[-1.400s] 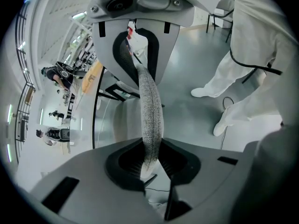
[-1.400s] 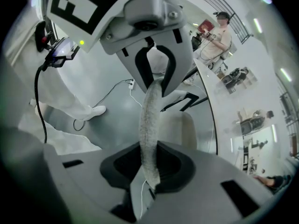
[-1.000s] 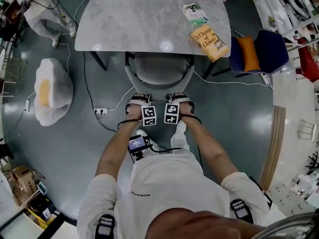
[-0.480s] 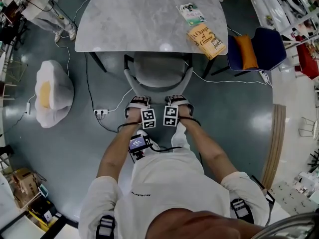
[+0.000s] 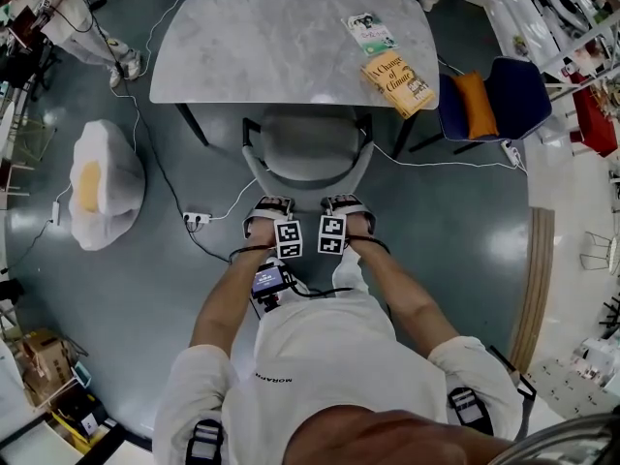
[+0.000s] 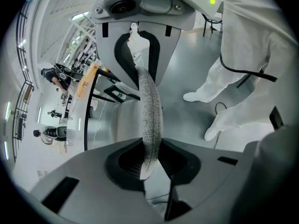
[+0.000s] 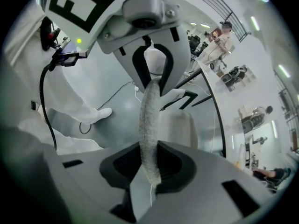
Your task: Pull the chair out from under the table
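A grey chair [image 5: 308, 148] stands at the near edge of the marble-topped table [image 5: 281, 37], its seat mostly out from under the top. Both grippers grip the top rim of its curved backrest [image 5: 307, 188] side by side. The left gripper [image 5: 268, 211] is shut on the rim left of centre, and the right gripper [image 5: 345, 208] right of centre. In the left gripper view the grey fabric rim [image 6: 149, 111] runs between the dark pads of the left gripper [image 6: 150, 164]. The right gripper view shows the same rim [image 7: 149, 125] pinched in the right gripper [image 7: 149, 169].
Two books [image 5: 399, 80] lie on the table's right end. A blue chair with an orange cushion [image 5: 489, 100] stands right of the table. A white beanbag [image 5: 102, 177] and a power strip [image 5: 197, 218] with cables lie on the floor at left. A person stands at top left.
The chair has slid a little out from under the table toward me, with both grippers still clamped on its backrest and moving back with it.
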The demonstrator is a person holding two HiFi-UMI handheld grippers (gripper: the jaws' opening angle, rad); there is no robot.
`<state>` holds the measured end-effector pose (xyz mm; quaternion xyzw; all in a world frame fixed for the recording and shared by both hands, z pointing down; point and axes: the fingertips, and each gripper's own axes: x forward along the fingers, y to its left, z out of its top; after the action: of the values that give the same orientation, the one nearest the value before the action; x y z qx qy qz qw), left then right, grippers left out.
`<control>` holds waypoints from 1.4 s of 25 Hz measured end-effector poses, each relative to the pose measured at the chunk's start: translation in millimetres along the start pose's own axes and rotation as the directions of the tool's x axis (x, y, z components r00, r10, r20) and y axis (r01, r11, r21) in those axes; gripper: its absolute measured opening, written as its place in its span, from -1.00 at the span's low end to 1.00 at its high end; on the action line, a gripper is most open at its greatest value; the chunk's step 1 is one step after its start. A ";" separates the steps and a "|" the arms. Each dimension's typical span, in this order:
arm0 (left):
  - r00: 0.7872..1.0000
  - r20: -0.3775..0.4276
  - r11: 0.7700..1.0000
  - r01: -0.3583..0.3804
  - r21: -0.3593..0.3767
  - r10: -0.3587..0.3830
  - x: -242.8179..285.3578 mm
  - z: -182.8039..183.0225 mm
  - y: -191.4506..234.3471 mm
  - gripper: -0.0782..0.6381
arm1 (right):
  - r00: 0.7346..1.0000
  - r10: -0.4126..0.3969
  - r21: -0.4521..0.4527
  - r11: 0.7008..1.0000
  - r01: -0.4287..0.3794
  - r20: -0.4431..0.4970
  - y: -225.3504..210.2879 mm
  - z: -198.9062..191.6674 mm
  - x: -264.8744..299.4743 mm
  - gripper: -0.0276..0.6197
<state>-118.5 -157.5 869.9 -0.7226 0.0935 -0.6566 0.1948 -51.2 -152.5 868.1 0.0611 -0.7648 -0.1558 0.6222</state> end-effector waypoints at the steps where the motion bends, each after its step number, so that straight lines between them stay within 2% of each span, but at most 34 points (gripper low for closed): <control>1: 1.000 0.001 1.000 0.004 0.002 -0.004 -1.0 1.0 -3.1 -0.55 | 1.000 0.003 -0.001 1.000 -0.003 -0.002 3.0 -0.2 -0.7 -0.65; 35: 0.997 0.043 0.995 0.071 -0.071 -0.068 -42.7 22.5 -81.3 -0.55 | 0.999 0.044 -0.017 0.999 -0.045 -0.005 85.3 9.1 -32.6 -0.65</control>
<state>-111.3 -63.5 862.4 -0.7452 0.0878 -0.6444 0.1473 -44.3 -61.2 862.8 0.0391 -0.7632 -0.1483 0.6277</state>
